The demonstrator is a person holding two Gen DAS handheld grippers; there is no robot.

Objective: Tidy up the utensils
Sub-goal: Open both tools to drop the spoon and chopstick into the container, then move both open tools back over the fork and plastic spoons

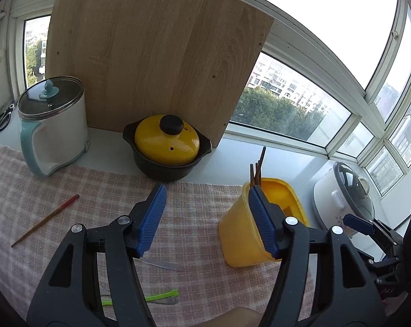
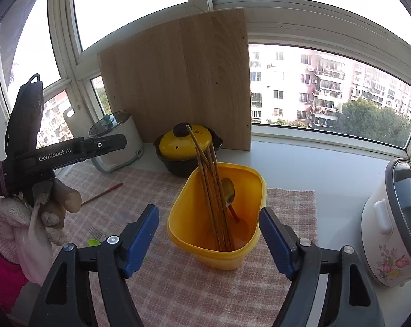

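A windowed bench under a checked cloth [image 1: 205, 199]; the yellow holder [image 2: 216, 218] stands on it with several chopsticks [image 2: 209, 185] and one spoon [image 2: 228, 190]; both the left gripper [image 1: 205, 218] and right gripper [image 2: 208, 237] gape empty; next, I judge, approach the single loose chopstick [image 1: 46, 219] low, pinching mid-shaft; one fork [image 2: 96, 233] also waits.

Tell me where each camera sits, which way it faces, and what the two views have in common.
Left wrist: rides the left gripper, looking down over the checked cloth toward the window; its open fingers and the right gripper show.
Right wrist: rides the right gripper, aimed at the yellow container of chopsticks; its open fingers and a gloved hand show.
Shared: container, yellow-lidded pot, wooden board, loose chopstick.
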